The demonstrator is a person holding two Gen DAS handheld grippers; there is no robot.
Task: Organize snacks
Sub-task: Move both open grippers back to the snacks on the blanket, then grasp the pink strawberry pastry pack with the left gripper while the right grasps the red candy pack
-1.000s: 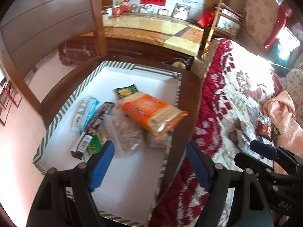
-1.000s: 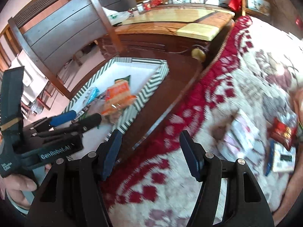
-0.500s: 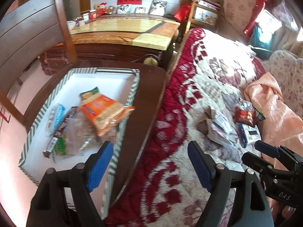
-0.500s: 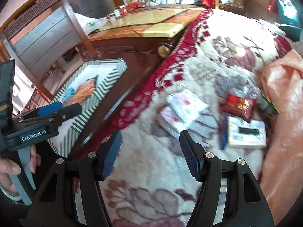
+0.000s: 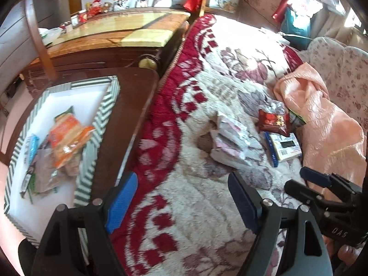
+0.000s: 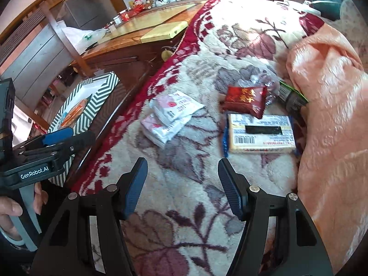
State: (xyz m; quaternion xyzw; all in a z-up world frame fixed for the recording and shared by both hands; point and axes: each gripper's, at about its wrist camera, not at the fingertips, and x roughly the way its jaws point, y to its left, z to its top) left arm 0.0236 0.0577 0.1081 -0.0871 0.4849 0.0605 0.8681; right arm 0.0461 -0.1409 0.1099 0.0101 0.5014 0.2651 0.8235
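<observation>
From the left wrist, a floral blanket [image 5: 207, 105] covers the bed beside a dark wooden table [image 5: 128, 115] bearing a striped tray [image 5: 101, 119] of snacks (orange packet [image 5: 66, 135] on top). The left gripper [image 5: 182, 202] gapes wide, empty.

From the right wrist, the right gripper [image 6: 182, 184] is likewise wide above the blanket; white packets [image 6: 170, 115], a red packet [image 6: 245, 99] and a yellow box [image 6: 262, 133] lie near. A green packet [image 6: 291, 95] is half hidden by peach cloth [image 6: 331, 105].

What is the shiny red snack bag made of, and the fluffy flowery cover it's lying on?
The red snack bag looks like glossy plastic or foil film: it glints and has crimped, sealed ends. The flowery cover looks like plush fleece, probably synthetic: its surface is fuzzy, matte and soft-piled, without shine.
</observation>
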